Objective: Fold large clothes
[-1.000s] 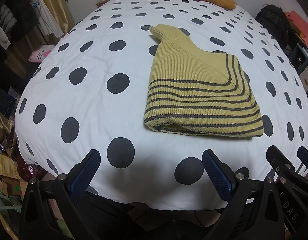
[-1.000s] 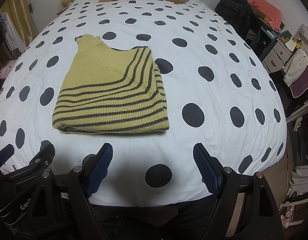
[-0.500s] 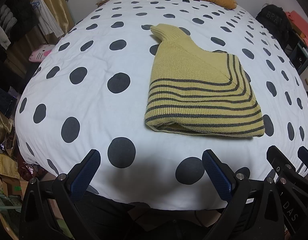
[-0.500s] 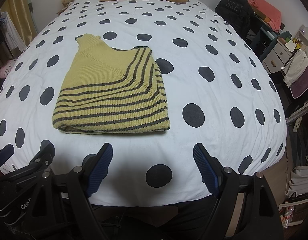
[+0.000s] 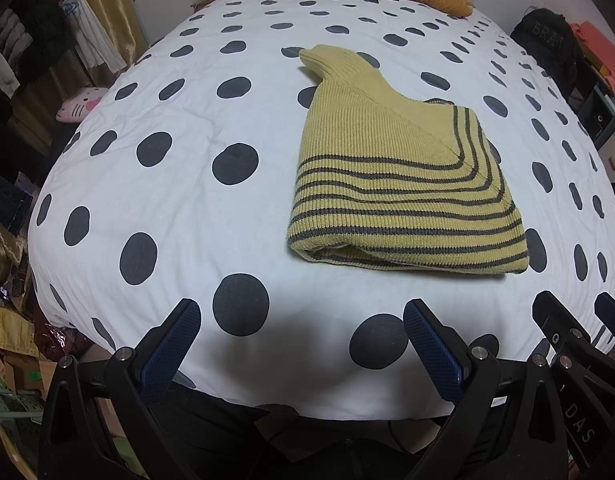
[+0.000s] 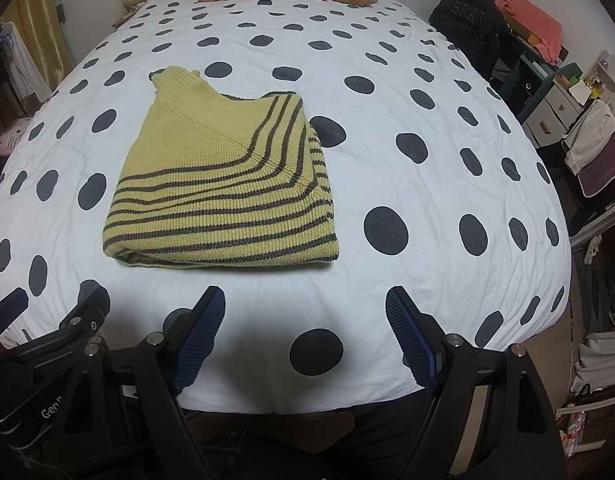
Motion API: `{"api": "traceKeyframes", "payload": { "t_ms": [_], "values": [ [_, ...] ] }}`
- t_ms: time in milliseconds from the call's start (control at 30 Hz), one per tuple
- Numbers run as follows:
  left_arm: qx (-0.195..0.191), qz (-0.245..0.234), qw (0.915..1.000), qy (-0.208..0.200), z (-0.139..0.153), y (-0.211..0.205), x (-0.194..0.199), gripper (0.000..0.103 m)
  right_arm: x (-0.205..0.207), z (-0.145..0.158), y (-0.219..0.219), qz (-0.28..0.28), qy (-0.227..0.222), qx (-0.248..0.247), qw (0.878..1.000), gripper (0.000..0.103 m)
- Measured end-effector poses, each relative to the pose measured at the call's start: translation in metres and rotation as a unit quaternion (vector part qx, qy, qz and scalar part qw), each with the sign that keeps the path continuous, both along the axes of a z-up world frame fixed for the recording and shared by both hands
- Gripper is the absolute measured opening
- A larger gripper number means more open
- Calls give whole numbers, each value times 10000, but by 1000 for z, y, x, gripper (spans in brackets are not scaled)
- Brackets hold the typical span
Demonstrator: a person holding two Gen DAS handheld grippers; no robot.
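Folded sweater [image 5: 399,184] lies on bed [image 5: 179,128], ahead of our left tool [image 5: 301,334] and right tool [image 6: 305,314]; both hover apart, holding nothing.

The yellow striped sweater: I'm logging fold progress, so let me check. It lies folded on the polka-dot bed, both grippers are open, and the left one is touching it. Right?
Not quite. The left gripper is not touching the sweater; the left wrist view shows bare bedspread between them. The rest holds: it lies folded, and the right gripper is open too.
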State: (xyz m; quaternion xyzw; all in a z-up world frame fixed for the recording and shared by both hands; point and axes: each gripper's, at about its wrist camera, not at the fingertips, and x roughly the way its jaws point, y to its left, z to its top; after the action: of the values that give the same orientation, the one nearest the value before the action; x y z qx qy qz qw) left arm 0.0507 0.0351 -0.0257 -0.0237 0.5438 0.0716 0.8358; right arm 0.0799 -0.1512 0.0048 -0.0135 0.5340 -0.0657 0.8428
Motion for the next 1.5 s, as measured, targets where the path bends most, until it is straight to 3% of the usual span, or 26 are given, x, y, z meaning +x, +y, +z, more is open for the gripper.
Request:
{"api": "traceKeyframes", "payload": {
  "t_ms": [1500],
  "values": [
    [-17,-6,10000,62,-4,0,1,101,3,-1,2,6,30,-18,10000,83]
  ]
}}
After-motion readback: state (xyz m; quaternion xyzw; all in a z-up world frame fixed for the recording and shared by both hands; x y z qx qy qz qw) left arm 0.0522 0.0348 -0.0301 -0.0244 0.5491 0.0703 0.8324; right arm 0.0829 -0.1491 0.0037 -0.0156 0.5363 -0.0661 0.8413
